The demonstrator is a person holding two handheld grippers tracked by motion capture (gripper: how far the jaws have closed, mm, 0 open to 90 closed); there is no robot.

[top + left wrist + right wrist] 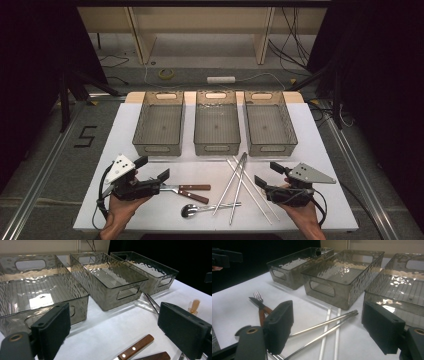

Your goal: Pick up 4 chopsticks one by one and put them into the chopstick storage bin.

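Cutlery lies loose on the white surface (310,150) in front of three empty smoked-plastic bins (216,129): two wooden-handled pieces (192,191) nearest the left tool (152,168), a spoon (192,210) just below them, and crossed metal and pale chopsticks (239,182) between the spoon and the right tool (267,174). Left tool: jaws apart, nothing between them, hovering beside the wooden handles. Right tool: jaws apart, empty, aimed toward the chopsticks. Assessment: sorting has not begun; the step in hand appears to be the approach. The next move calls for lowering one tool over a single piece and closing squarely on it.
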